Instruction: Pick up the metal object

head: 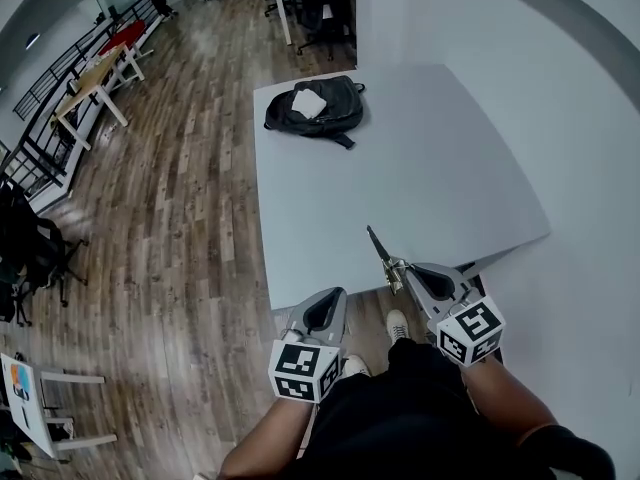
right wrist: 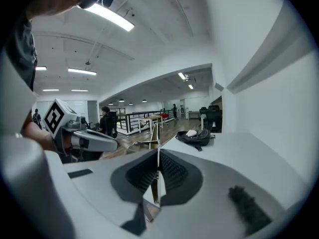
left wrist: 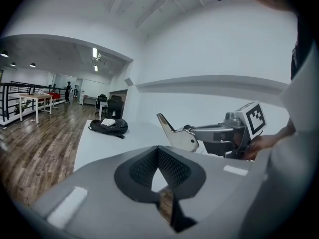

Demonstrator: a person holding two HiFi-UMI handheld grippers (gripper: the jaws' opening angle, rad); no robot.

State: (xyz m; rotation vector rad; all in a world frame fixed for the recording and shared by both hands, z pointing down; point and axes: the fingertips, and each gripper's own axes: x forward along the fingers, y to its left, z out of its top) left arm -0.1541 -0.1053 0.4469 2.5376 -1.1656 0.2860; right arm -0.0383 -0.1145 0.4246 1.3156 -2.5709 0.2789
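**Metal piece (head: 383,254) held, up off the table (head: 420,168)**

Clamped edge-on between the shut jaws of the right gripper (head: 404,270), poking out toward 11 o'clock over the table's near edge. Left gripper (head: 333,295) at about 8 o'clock from it, jaws closed on nothing. Backpack (head: 315,108) way off around 11, at the far end.

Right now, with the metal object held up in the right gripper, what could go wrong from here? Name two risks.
1. The right gripper holds the thin metal object by one end only, jaws shut, with its pointed length sticking out. It may pivot or slip.
2. It hangs over the table close to the near edge. A drop could bounce off onto the wooden floor or the person's shoe just below.
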